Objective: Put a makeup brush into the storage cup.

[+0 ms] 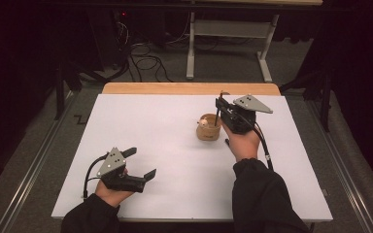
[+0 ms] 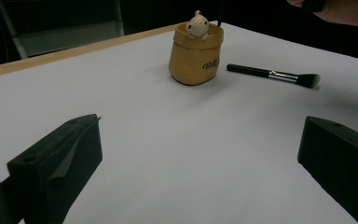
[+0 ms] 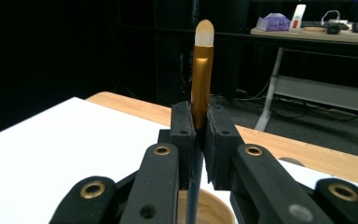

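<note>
- While my right gripper (image 1: 218,108) is pinching the gold-handled brush (image 3: 202,74) tight between its pads, the brush stands straight up and down, bristles on top, dark handle end pointing down.
- Pretty sure the cup (image 1: 208,127) sits right below that handle end; from the right gripper view I can see its tan rim (image 3: 209,205) directly under the gripper. So the whole thing comes down to keeping the long axis vertical and lowering it.
- That cup is a little tan pouch-looking holder (image 2: 196,55) with a tiny figure (image 2: 198,24) peeking out the top, over on the far right of the white surface (image 1: 165,145).
- Another brush (image 2: 272,74), black handle, lies flat on the surface just beside the cup.
- My left gripper (image 1: 136,162) rests on the near left, spread wide and holding nothing, well apart from the cup. The right hand is obviously the nearer one.
</note>
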Demonstrator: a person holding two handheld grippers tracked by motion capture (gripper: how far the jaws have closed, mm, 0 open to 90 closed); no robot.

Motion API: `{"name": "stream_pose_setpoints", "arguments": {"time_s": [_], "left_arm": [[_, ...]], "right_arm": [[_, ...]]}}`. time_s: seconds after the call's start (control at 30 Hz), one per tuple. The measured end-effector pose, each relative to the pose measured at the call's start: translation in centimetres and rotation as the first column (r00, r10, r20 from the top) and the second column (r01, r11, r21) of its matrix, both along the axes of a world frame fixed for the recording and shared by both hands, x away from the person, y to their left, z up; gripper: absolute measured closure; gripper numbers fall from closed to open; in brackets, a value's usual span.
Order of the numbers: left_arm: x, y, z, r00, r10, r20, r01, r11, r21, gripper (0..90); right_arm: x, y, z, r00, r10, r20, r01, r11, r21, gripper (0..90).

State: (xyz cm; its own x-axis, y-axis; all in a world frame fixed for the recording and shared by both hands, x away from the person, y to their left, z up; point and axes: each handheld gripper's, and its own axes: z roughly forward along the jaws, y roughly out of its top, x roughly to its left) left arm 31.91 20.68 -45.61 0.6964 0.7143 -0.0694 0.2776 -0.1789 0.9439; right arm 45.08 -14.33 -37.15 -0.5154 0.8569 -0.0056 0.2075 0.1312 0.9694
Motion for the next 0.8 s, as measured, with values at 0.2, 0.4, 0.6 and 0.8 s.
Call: {"name": "stream_pose_setpoints", "arguments": {"time_s": [0.2, 0.4, 0.6, 0.8], "left_arm": [[0.0, 0.1, 0.0, 1.0000, 0.004, 0.000, -0.004, 1.0000, -0.002, 0.4], [0.0, 0.1, 0.0, 1.0000, 0.003, -0.001, -0.003, 1.0000, -0.001, 0.4], [0.0, 0.2, 0.0, 1.0000, 0.004, -0.002, -0.004, 1.0000, -0.002, 0.4], [0.0, 0.3, 0.0, 1.0000, 0.005, -0.002, -0.005, 1.0000, -0.004, 0.4]], "right_arm": [[1.1, 0.2, -0.5, 0.9996, -0.015, -0.023, 0.015, 0.9999, 0.000, 84.3], [1.7, 0.4, -1.2, 0.9989, -0.028, -0.038, 0.027, 0.9994, -0.022, 84.3], [2.2, 0.7, -1.8, 0.9982, -0.028, -0.053, 0.026, 0.9991, -0.033, 84.3], [2.7, 1.2, -2.6, 0.9970, -0.033, -0.070, 0.029, 0.9982, -0.052, 84.2]]}}
